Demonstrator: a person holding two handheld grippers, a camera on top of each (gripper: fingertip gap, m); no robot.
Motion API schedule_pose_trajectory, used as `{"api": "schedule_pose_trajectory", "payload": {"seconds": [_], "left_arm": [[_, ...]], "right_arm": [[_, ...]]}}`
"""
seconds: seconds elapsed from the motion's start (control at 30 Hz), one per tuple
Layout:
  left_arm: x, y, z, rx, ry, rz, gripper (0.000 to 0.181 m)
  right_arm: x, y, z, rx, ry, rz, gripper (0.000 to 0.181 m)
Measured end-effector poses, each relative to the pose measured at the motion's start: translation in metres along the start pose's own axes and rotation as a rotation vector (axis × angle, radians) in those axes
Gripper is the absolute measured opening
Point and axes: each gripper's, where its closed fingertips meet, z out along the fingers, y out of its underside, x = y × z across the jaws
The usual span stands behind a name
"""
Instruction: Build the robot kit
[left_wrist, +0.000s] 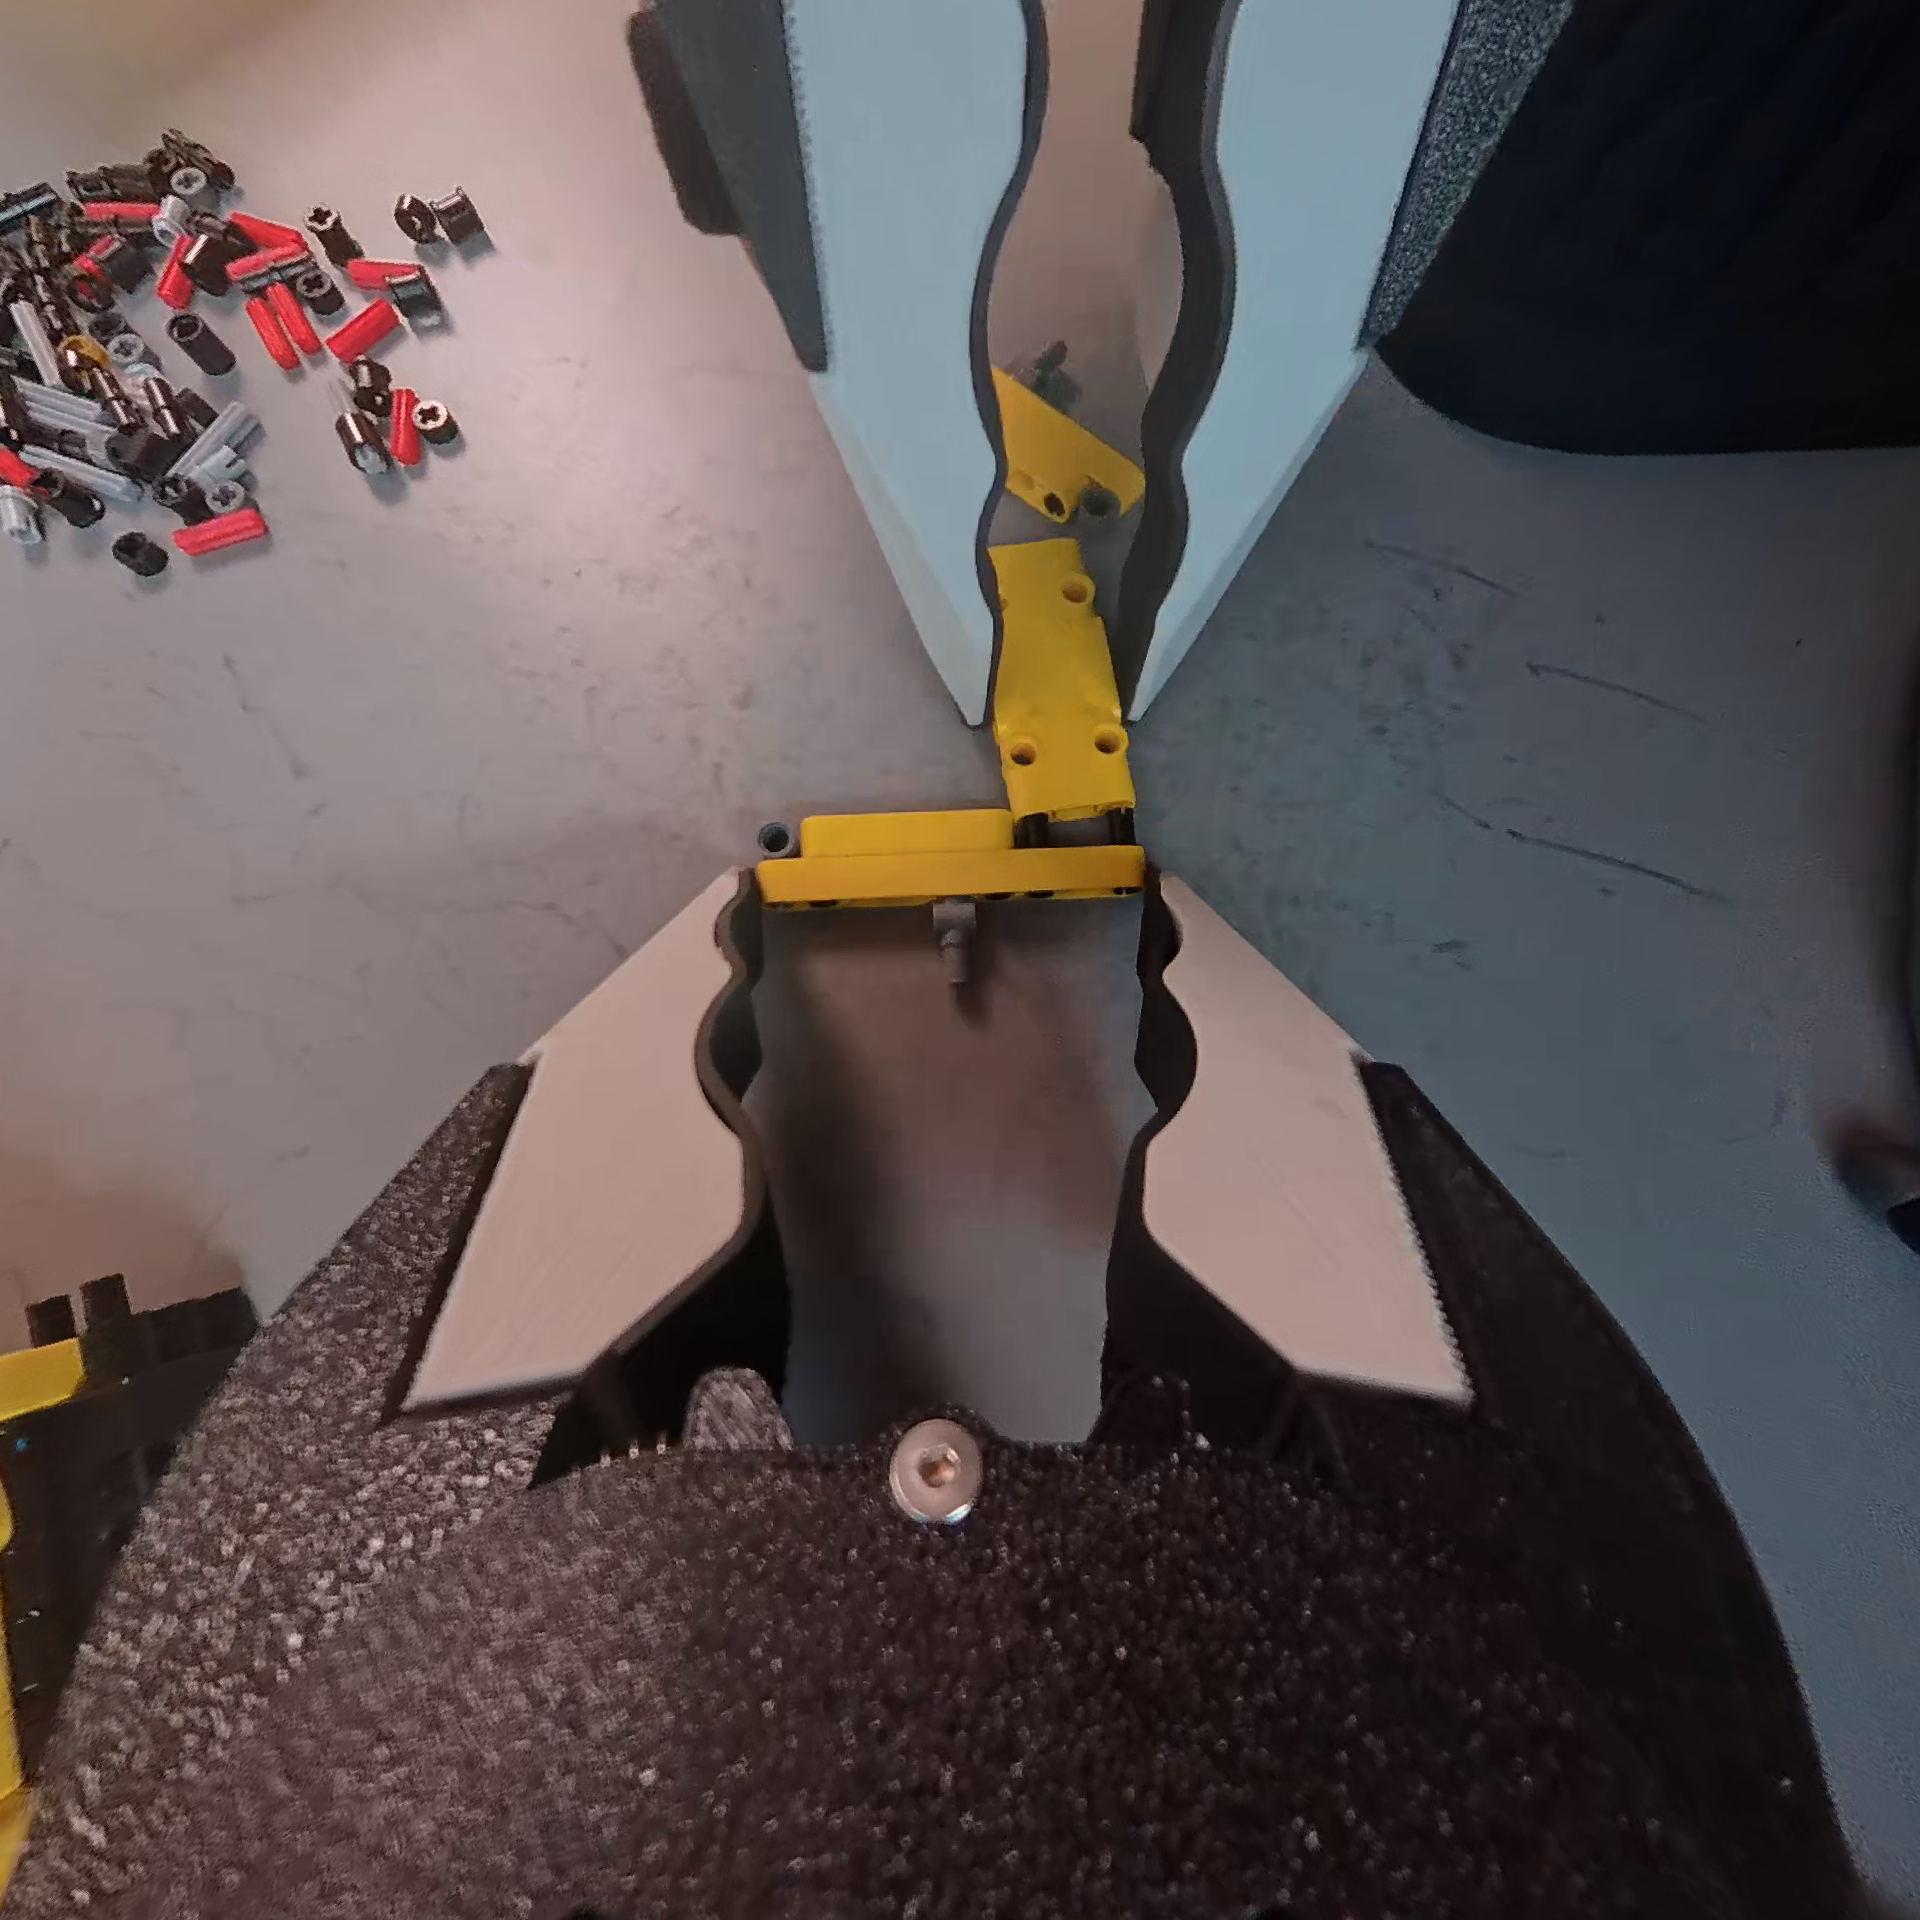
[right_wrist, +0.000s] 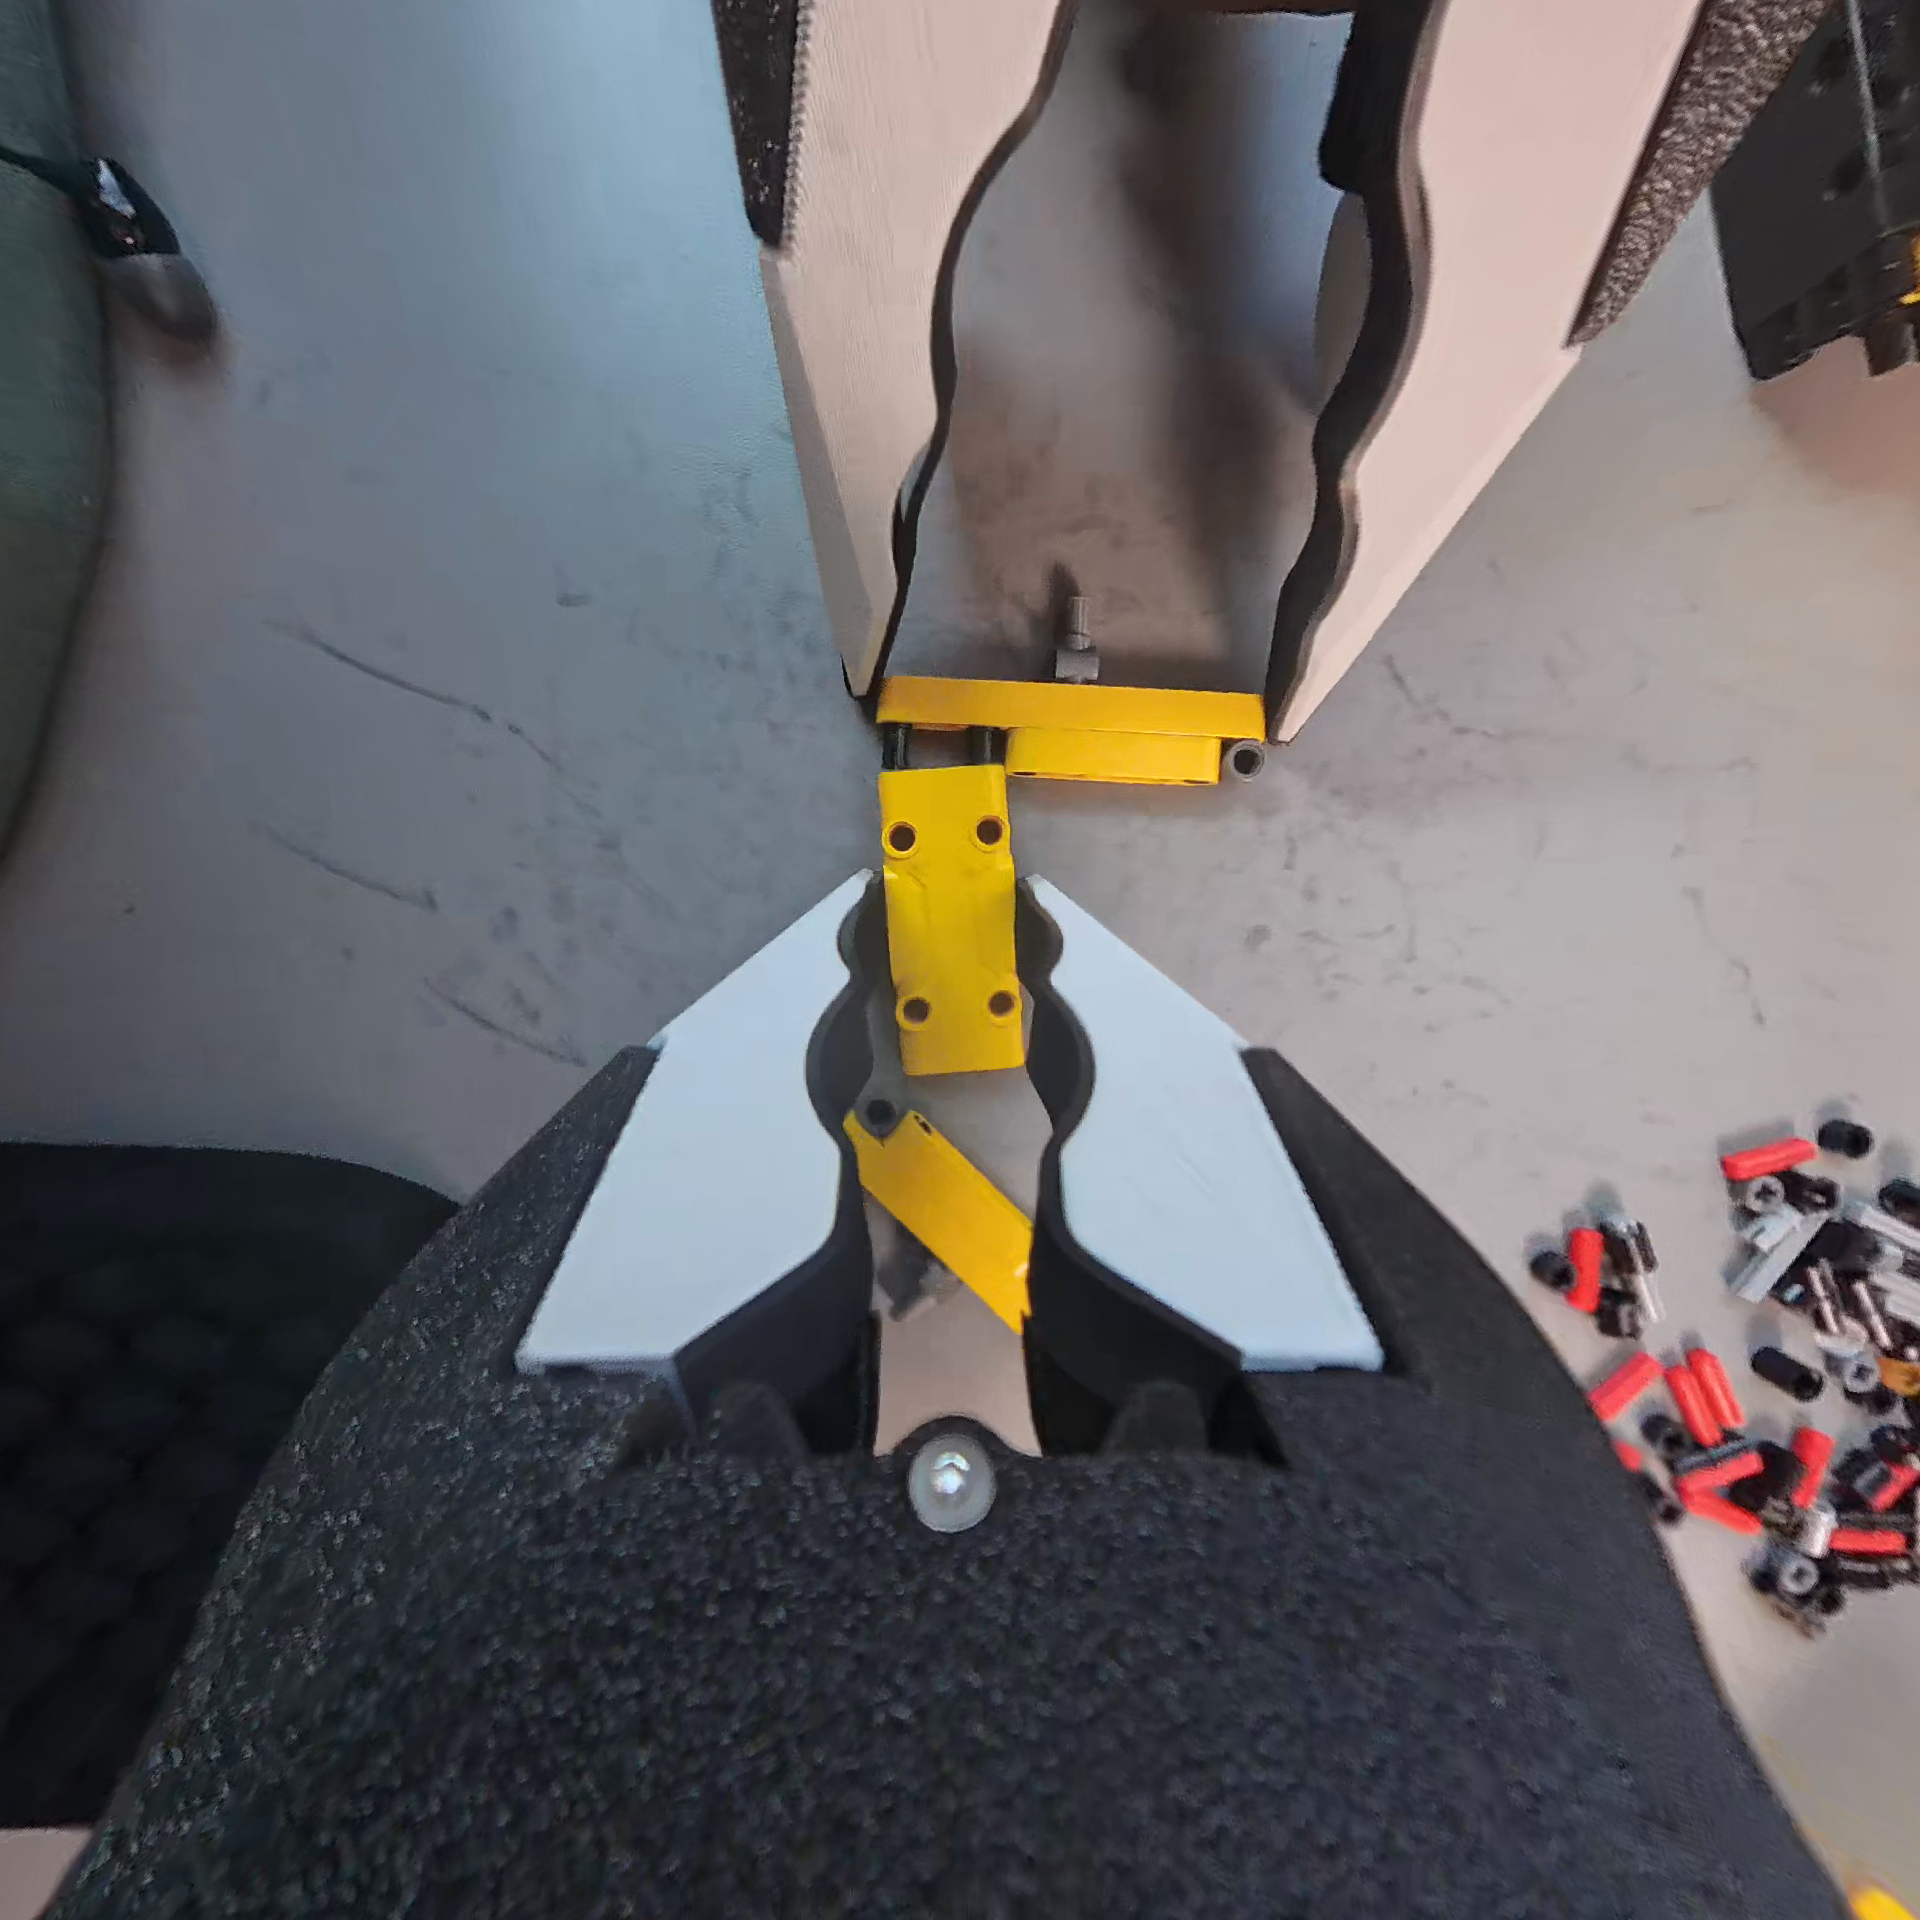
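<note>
Yellow perforated beam (left_wrist: 951, 871) lies crosswise, clamped at its ends in my left gripper (left_wrist: 948, 883), while my right gripper (right_wrist: 948, 883) clamps a yellow holed block (right_wrist: 954, 925) pointing lengthwise at it above the grey table (right_wrist: 468, 623).

Left wrist view: mounted behind the left hand-held gripper (left_wrist: 951, 883), looking forward and down along its fingers, close above the grey tabletop (left_wrist: 520, 727). Right wrist view: same mounting on the right hand-held gripper (right_wrist: 951, 914), facing the opposite way. Shared by both: the yellow assembly (right_wrist: 951, 925) between them, the opposing gripper, and the small-parts pile (left_wrist: 187, 343).
</note>
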Motion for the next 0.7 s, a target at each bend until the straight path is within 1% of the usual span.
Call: {"api": "schedule_pose_trajectory", "payload": {"seconds": [0.07,0.23,0.43,0.53,0.7], "left_arm": [[0.0002,-0.0001,0.0001,-0.005,-0.003,-0.006,0.072],[0.0006,0.0001,-0.0002,-0.007,0.000,-0.009,0.072],[0.0006,0.0001,-0.0002,-0.009,-0.002,-0.011,0.072],[0.0006,0.0000,-0.0002,-0.009,-0.002,-0.012,0.072],[0.0004,-0.0002,-0.0001,-0.014,-0.008,-0.016,0.072]], "right_arm": [[-0.0017,-0.0008,0.0002,0.009,0.031,0.042,0.023],[-0.0030,-0.0032,-0.0010,0.025,0.068,0.002,0.023],[-0.0013,-0.0069,-0.0049,0.020,0.069,-0.025,0.023],[-0.0013,-0.0062,-0.0037,0.034,0.046,0.013,0.023],[-0.0023,-0.0065,-0.0033,0.105,0.023,0.074,0.023]]}}
